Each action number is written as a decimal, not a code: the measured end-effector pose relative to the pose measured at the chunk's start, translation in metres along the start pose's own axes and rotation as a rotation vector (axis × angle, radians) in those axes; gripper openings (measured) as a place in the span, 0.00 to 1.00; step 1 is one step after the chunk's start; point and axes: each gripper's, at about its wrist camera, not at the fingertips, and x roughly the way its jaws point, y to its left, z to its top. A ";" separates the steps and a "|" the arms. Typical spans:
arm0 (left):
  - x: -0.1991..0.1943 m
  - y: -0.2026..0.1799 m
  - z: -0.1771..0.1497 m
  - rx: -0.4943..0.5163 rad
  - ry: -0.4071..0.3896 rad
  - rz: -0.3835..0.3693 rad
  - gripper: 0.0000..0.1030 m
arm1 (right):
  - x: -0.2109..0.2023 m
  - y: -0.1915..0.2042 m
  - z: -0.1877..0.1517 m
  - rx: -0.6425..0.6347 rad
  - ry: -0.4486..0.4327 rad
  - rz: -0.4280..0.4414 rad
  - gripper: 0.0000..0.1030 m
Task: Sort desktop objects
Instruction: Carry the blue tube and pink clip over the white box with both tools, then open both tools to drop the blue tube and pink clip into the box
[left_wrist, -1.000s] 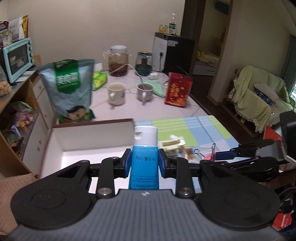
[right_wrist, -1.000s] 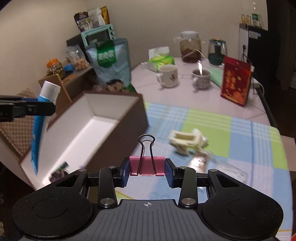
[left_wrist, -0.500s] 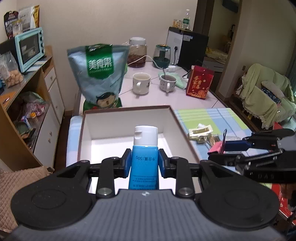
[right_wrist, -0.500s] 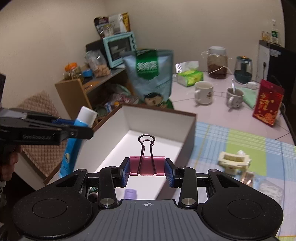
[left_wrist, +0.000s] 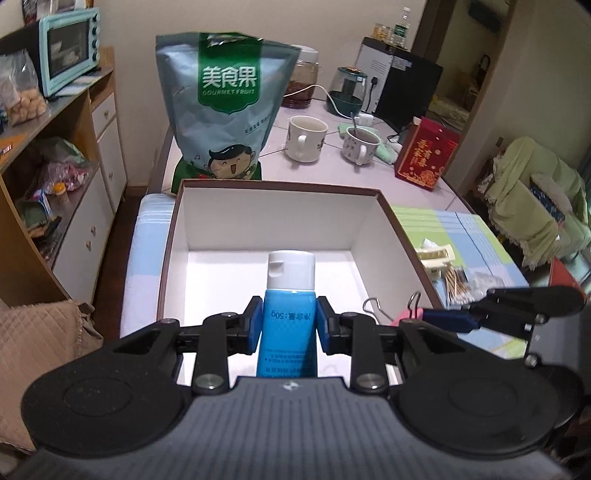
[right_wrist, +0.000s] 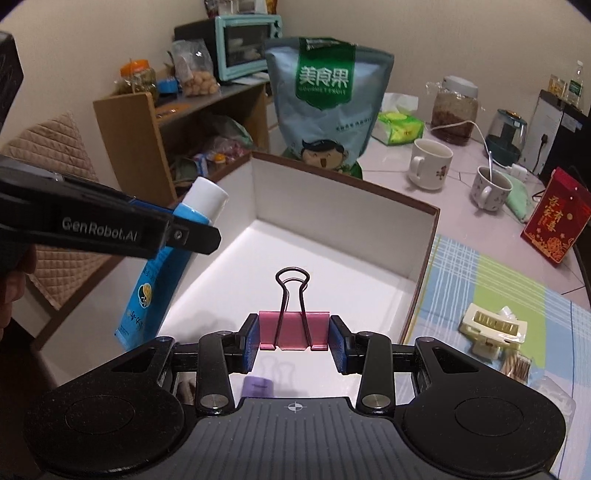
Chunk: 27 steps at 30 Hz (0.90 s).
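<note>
My left gripper (left_wrist: 290, 325) is shut on a blue tube with a white cap (left_wrist: 289, 299), held above the open white box with a brown rim (left_wrist: 258, 221). The same tube (right_wrist: 173, 258) shows at the left of the right wrist view, over the box's near left edge. My right gripper (right_wrist: 293, 341) is shut on a pink binder clip (right_wrist: 293, 328) with its wire handles pointing forward, above the box (right_wrist: 332, 229). That clip (left_wrist: 408, 314) also appears at the right of the left wrist view. A small purple item (right_wrist: 257, 386) lies on the box floor.
A large snack bag (left_wrist: 221, 110) stands behind the box. Two mugs (left_wrist: 306, 138), a red packet (left_wrist: 426, 155), a jar and a kettle sit further back. A cream hair clip (right_wrist: 493, 326), cotton swabs and a clear packet lie on the checked cloth at right. Shelves stand left.
Both grippers have moved left over the box, each keeping its hold. The box now fills the middle of both views and the snack bag looms closer.
</note>
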 end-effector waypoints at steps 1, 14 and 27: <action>0.004 0.002 0.002 -0.016 0.000 -0.001 0.25 | 0.003 -0.001 0.000 -0.002 0.004 -0.012 0.37; 0.075 0.008 -0.010 -0.068 0.146 -0.020 0.25 | 0.014 -0.013 0.004 0.014 0.052 -0.056 0.37; 0.065 0.018 -0.020 -0.059 0.181 0.043 0.39 | 0.030 -0.006 0.000 -0.018 0.110 -0.015 0.37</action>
